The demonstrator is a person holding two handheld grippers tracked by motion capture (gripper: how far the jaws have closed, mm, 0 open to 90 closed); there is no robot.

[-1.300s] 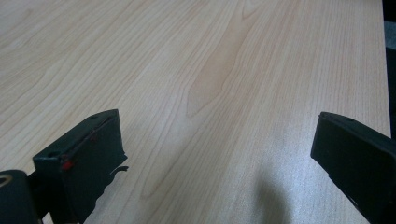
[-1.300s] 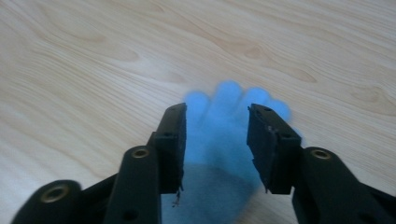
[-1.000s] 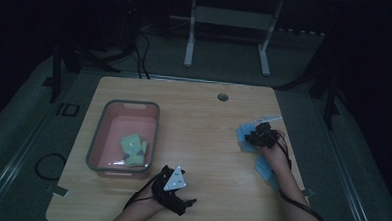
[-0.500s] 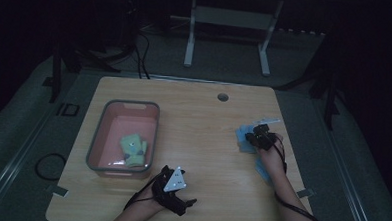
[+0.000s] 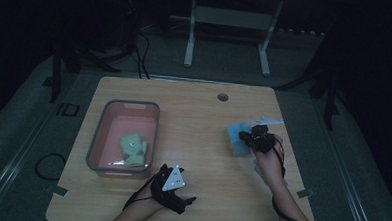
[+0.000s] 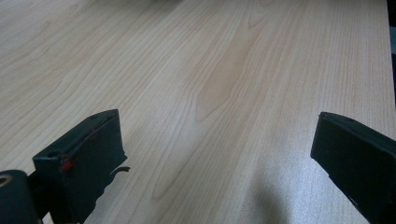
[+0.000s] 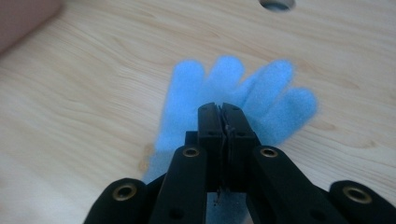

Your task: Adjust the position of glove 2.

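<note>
A blue glove (image 5: 236, 141) (image 7: 243, 88) hangs with its fingers spread over the right part of the wooden table (image 5: 203, 121). My right gripper (image 5: 246, 136) (image 7: 222, 110) is shut on the glove's cuff end, its jaws pressed together, and holds it just above the wood. My left gripper (image 5: 184, 202) (image 6: 215, 154) rests near the table's front edge. Its jaws stand wide open over bare wood with nothing between them. A grey three-cornered plate (image 5: 174, 179) sits on top of it.
A pink tray (image 5: 129, 105) stands on the left half of the table with a green cloth item (image 5: 133, 149) inside. A round cable hole (image 5: 223, 97) (image 7: 276, 3) lies near the far edge. A pale flat piece (image 5: 266, 121) lies behind my right hand.
My right hand has risen and shifted left toward the table's middle, carrying the blue glove with it. The left gripper has stayed in place.
</note>
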